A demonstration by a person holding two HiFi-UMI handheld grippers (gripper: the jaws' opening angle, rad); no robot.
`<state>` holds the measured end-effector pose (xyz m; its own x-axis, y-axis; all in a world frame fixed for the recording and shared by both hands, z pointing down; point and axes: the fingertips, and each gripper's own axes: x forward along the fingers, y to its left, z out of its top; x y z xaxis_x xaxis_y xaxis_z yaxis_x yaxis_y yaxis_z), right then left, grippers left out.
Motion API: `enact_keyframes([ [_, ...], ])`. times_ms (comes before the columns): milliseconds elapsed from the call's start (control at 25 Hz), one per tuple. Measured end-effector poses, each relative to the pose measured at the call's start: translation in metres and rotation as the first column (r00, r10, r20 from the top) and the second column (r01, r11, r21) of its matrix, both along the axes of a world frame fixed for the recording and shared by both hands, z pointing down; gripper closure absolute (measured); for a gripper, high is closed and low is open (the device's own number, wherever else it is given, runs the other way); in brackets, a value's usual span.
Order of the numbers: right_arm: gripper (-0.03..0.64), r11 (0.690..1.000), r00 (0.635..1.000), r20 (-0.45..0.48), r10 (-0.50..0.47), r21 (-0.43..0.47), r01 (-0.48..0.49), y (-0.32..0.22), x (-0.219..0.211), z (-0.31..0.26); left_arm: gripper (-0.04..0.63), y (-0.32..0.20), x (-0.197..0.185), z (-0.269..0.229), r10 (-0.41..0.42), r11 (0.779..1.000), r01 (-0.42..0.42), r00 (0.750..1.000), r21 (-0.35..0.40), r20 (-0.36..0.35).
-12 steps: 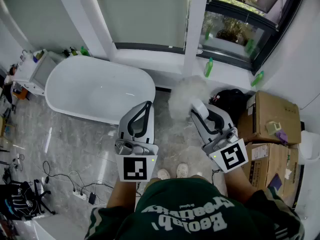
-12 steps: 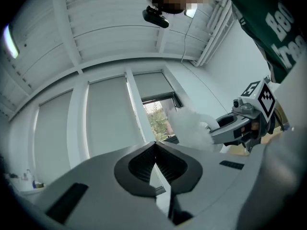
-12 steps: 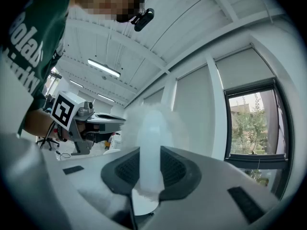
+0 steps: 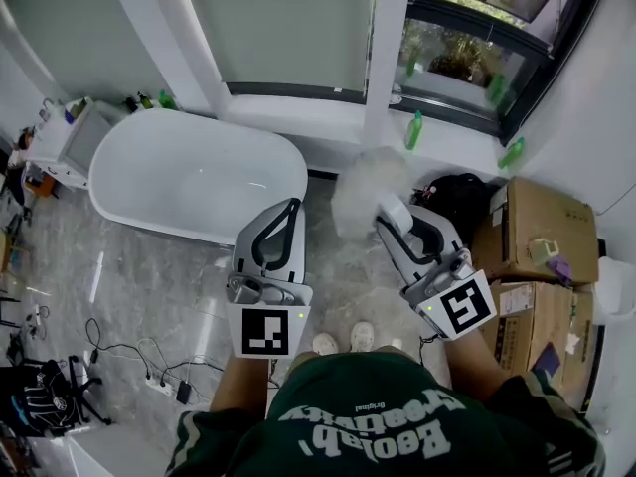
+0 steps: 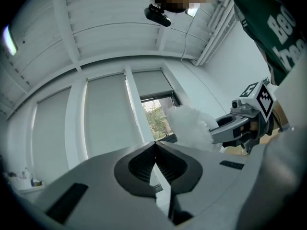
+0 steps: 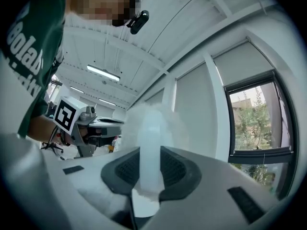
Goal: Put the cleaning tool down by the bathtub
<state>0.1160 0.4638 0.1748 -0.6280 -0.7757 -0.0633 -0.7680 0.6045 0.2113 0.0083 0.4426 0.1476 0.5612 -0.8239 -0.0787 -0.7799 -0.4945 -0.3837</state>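
The cleaning tool is a fluffy white duster (image 4: pixel 366 189) on a pale plastic handle (image 6: pixel 149 150). My right gripper (image 4: pixel 396 215) is shut on that handle, and the fluffy head sticks out beyond the jaws toward the window. The same duster (image 5: pixel 189 123) shows at the right of the left gripper view. My left gripper (image 4: pixel 284 217) is shut with nothing between its pads and is held level, a little left of the right one. The white bathtub (image 4: pixel 194 175) stands on the floor ahead and to the left, below the window wall.
Cardboard boxes (image 4: pixel 537 229) are stacked at the right, with a black bag (image 4: pixel 459 197) beside them. Green bottles (image 4: pixel 414 130) stand on the window sill. A white cabinet (image 4: pixel 70 142) sits left of the tub. Cables and a power strip (image 4: pixel 159 386) lie on the marble floor.
The right gripper and the duster have shifted slightly left and up in the head view. The left gripper has barely moved.
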Motion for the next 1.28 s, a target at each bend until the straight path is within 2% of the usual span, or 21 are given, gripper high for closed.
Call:
enact_keyframes([
  [200,0.523,1.000,1.000,0.004,0.004,-0.005,-0.004,0.002,0.007,0.003,0.588,0.005,0.008,-0.002,0.009,1.000,-0.009,1.000,0.022,0.007],
  [320,0.523,1.000,1.000,0.010,0.005,-0.004,-0.005,0.002,0.014,0.003,0.588,0.003,0.014,-0.001,0.004,1.000,-0.004,1.000,0.016,-0.008],
  [480,0.523,1.000,1.000,0.014,0.008,-0.013,-0.007,0.002,0.026,0.008,0.588,0.003,0.024,0.001,0.003,1.000,-0.003,1.000,0.015,0.010],
  [600,0.523,1.000,1.000,0.023,0.006,-0.010,-0.006,0.001,0.032,0.011,0.588,0.004,0.030,0.001,-0.002,1.000,0.002,1.000,0.018,-0.016],
  [800,0.523,1.000,0.999,0.032,-0.002,-0.017,0.002,0.001,0.043,0.014,0.588,0.002,0.042,0.006,-0.001,1.000,0.001,1.000,0.014,0.005],
  [960,0.523,1.000,0.999,0.032,0.001,-0.012,0.000,0.000,0.052,0.014,0.588,0.001,0.052,0.005,0.001,1.000,-0.001,1.000,0.018,-0.011],
  [1080,0.523,1.000,0.999,0.037,0.012,-0.022,-0.011,-0.002,0.061,0.016,0.588,0.000,0.058,0.001,0.009,0.999,-0.010,1.000,0.036,0.013],
  [1280,0.523,0.999,0.998,0.051,0.026,-0.021,-0.025,-0.001,0.069,0.016,0.588,0.000,0.060,-0.002,-0.001,0.999,0.001,1.000,0.034,0.017],
])
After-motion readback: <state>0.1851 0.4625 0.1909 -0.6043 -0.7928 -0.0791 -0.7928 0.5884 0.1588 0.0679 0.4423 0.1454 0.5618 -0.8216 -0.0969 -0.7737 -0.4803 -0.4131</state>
